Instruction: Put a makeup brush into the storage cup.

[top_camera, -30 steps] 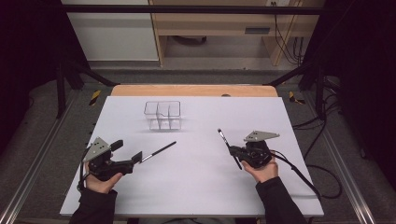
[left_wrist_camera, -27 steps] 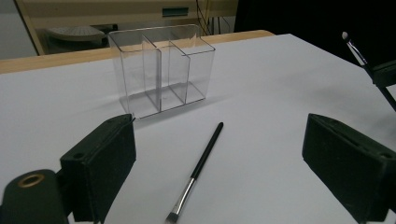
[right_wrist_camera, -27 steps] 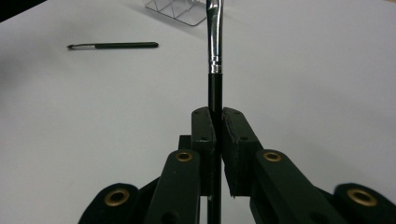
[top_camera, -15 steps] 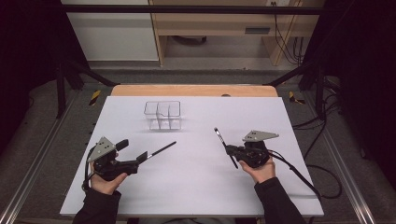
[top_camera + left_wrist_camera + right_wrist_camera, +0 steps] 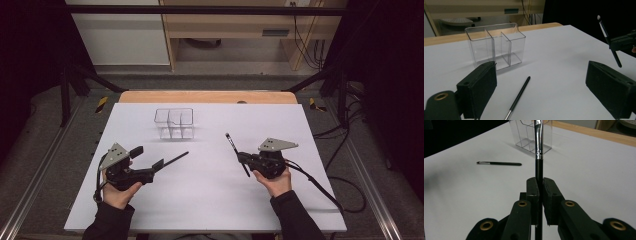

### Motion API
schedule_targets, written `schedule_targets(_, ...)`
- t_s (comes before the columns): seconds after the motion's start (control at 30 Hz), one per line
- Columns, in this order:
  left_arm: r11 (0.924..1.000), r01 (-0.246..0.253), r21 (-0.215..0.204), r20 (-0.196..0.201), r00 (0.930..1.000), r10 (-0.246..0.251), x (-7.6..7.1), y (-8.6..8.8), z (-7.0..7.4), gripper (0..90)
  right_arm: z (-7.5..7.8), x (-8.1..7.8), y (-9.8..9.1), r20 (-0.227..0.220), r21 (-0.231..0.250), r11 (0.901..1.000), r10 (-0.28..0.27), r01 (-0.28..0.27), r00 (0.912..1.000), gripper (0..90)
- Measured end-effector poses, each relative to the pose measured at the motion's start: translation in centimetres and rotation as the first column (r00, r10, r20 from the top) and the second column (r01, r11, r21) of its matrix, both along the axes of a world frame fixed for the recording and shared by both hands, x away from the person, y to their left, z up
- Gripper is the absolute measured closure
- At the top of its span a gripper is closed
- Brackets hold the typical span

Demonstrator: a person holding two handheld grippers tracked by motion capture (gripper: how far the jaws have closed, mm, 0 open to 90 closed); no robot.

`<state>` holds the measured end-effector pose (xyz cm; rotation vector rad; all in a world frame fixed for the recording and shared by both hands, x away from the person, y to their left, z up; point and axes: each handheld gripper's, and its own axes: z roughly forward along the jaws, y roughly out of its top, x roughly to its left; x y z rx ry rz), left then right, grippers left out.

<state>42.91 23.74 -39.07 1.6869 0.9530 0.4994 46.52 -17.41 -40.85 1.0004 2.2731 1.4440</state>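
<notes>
White tabletop, clear three-compartment plastic organizer upper centre.
Right gripper clamps slim black brush; left gripper open over second brush. Tilted brush may strike rim.

Open white table stretches between the two grippers, broken by a single black brush lying flat just ahead of the left gripper. A clear divided organizer stands upright farther back, with bare surface on both its flanks and before it.
</notes>
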Motion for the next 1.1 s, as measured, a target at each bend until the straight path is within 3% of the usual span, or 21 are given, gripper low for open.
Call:
schedule_targets(0.27,0.9997,0.013,-0.019,0.001,0.9999,-0.013,0.3,-1.0,0.5,9.6,0.4,-0.1,0.4,0.040,0.050,0.9988,0.001,-0.003,0.9992,84.1)
schedule_targets(1.1,0.9945,0.083,-0.064,0.009,0.9966,-0.082,1.7,-5.6,1.5,9.5,0.3,-0.3,1.1,0.032,0.057,0.9979,0.028,-0.030,0.9991,84.1)
